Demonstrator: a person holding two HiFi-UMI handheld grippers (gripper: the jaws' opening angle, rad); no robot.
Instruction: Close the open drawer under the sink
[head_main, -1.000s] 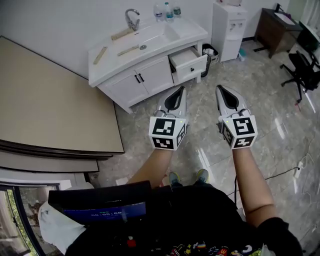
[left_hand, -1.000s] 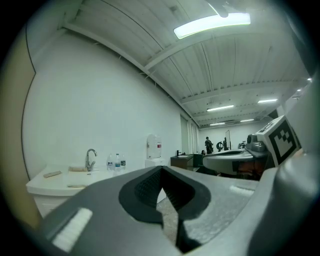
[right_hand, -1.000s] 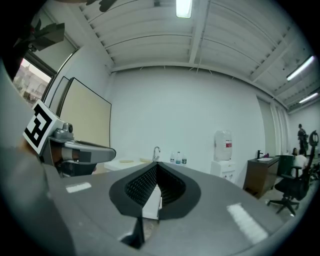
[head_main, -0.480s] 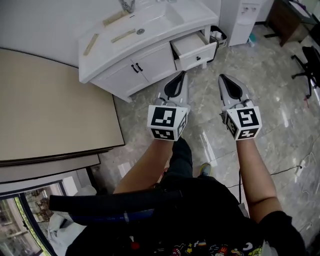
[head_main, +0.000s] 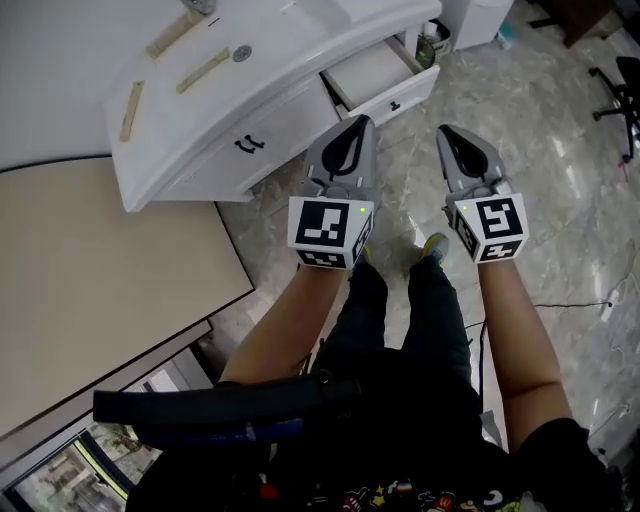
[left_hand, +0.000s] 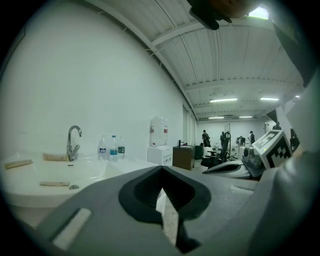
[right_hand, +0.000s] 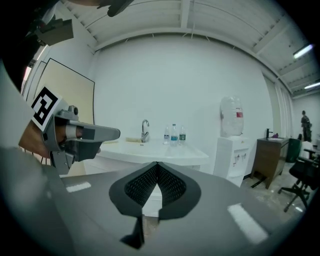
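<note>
The white sink cabinet (head_main: 190, 140) stands at the top of the head view. Its right-hand drawer (head_main: 372, 72) is pulled out, and a small dark handle shows on the drawer front (head_main: 395, 103). My left gripper (head_main: 358, 122) hovers just short of the drawer's near-left corner, shut and empty. My right gripper (head_main: 448, 132) hangs over the floor to the drawer's right, also shut on nothing. Each gripper view shows the jaws meeting, left gripper (left_hand: 161, 169) and right gripper (right_hand: 157, 164), with the sink counter (right_hand: 150, 150) beyond. In both gripper views the drawer is hidden behind the jaws.
A large beige board (head_main: 90, 290) lies left of the cabinet. A faucet (left_hand: 73, 142) and water bottles (left_hand: 111, 147) stand on the counter. A water dispenser (right_hand: 231, 145) and a bin (head_main: 432, 35) stand right of the cabinet, with an office chair (head_main: 625, 90) further right. The floor is marble tile (head_main: 560, 180).
The person has walked toward the cabinet, so the drawer is now much closer to both grippers. Both grippers stay shut and side by side.
</note>
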